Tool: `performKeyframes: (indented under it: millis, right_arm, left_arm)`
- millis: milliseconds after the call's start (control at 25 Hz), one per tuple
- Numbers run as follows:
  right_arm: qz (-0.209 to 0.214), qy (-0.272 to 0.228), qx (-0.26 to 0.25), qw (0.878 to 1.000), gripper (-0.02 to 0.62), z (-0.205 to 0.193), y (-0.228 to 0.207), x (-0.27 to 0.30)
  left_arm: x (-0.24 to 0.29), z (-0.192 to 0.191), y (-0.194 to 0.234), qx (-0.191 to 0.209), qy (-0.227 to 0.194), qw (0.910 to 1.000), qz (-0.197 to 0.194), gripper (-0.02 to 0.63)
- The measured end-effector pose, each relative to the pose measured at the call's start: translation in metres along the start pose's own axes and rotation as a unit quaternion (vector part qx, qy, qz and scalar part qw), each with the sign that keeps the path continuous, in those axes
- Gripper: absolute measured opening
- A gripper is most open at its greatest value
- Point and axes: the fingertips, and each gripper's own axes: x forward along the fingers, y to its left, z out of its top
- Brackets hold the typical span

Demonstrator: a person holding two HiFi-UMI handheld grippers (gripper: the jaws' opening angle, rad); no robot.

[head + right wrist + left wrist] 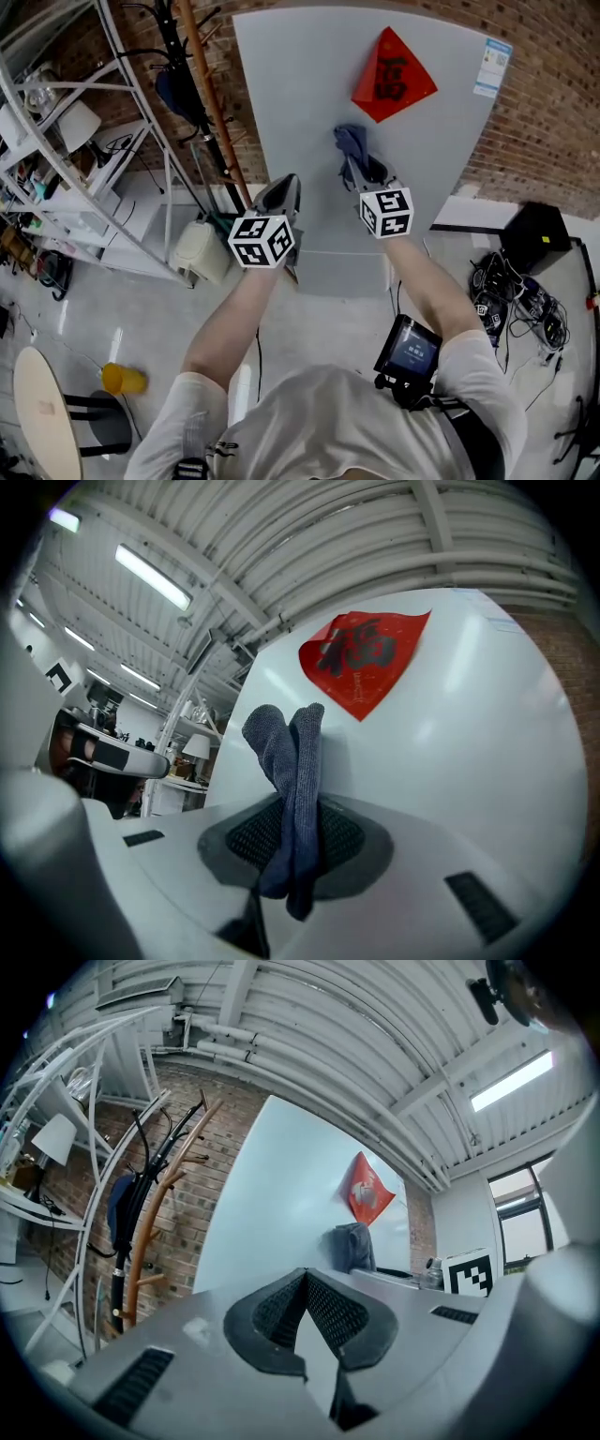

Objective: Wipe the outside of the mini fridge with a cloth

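Observation:
The mini fridge [300,94] is a pale grey box against a brick wall, with a red diamond sticker [392,75] on its face. My right gripper [361,169] is shut on a blue-grey cloth [351,142], whose bunched end lies against the fridge face just below the sticker. In the right gripper view the cloth [291,761] stands up from between the pads of the right gripper [295,808], in front of the fridge [469,761]. My left gripper [286,187] hangs near the fridge's lower left. The left gripper [306,1279] is shut, with nothing held.
A white wire shelf rack [84,141] and a wooden coat stand [202,84] stand left of the fridge, with a white bag [199,251] at its foot. A black box [534,234] and tangled cables [511,291] lie at the right. A yellow object [122,379] sits on the floor.

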Motion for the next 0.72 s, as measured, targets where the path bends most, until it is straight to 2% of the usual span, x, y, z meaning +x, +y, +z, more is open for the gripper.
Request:
performKeyframes:
  millis: [360, 720]
  right_arm:
    - [-0.039, 0.012, 0.005, 0.999, 0.08, -0.015, -0.074, -0.049]
    - [-0.07, 0.018, 0.007, 0.997, 0.08, -0.027, -0.14, -0.092]
  left_arm:
    - [0.044, -0.019, -0.067, -0.009, 0.005, 0.9989, -0.045, 0.005]
    - [0.079, -0.036, -0.122, -0.01, 0.014, 0.9974, -0.07, 0.005]
